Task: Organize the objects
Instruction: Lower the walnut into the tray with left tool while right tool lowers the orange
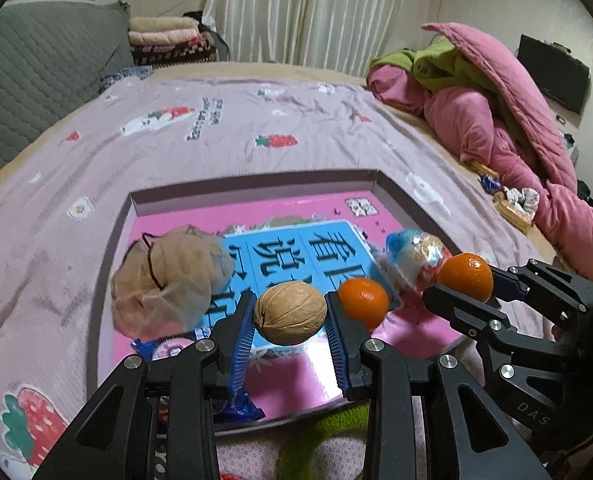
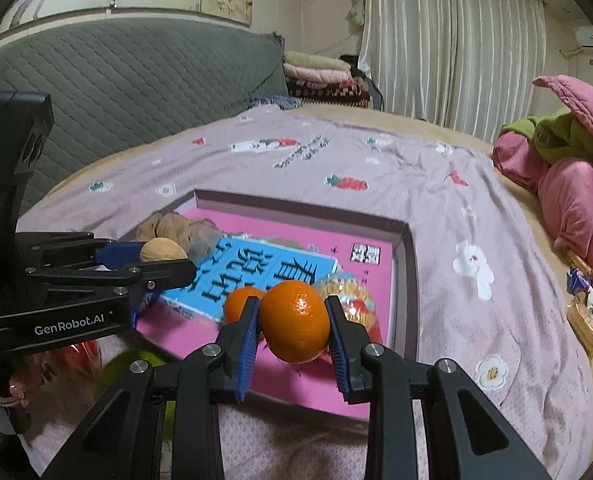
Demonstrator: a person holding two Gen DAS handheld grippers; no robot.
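Observation:
My left gripper (image 1: 290, 314) is shut on a tan walnut (image 1: 289, 313), held above the near part of a shallow pink box (image 1: 252, 186) with a blue book (image 1: 296, 248) inside. In the right wrist view, my right gripper (image 2: 294, 318) is shut on an orange tangerine (image 2: 295, 321) over the same box (image 2: 406, 264). A second tangerine (image 1: 363, 302) lies in the box, next to a wrapped snack packet (image 1: 412, 254). A clear bag of walnuts (image 1: 168, 280) sits in the box's left part. The right gripper (image 1: 466, 276) with its tangerine (image 1: 465, 277) also shows at the right of the left wrist view.
The box rests on a mauve strawberry-print bedspread (image 1: 256, 132). A heap of pink and green quilts (image 1: 496, 112) fills the right side, with small snacks (image 1: 512, 200) beside it. A grey headboard (image 2: 116, 92) and folded blankets (image 1: 168, 40) stand at the back. Something green (image 1: 324, 444) lies below the grippers.

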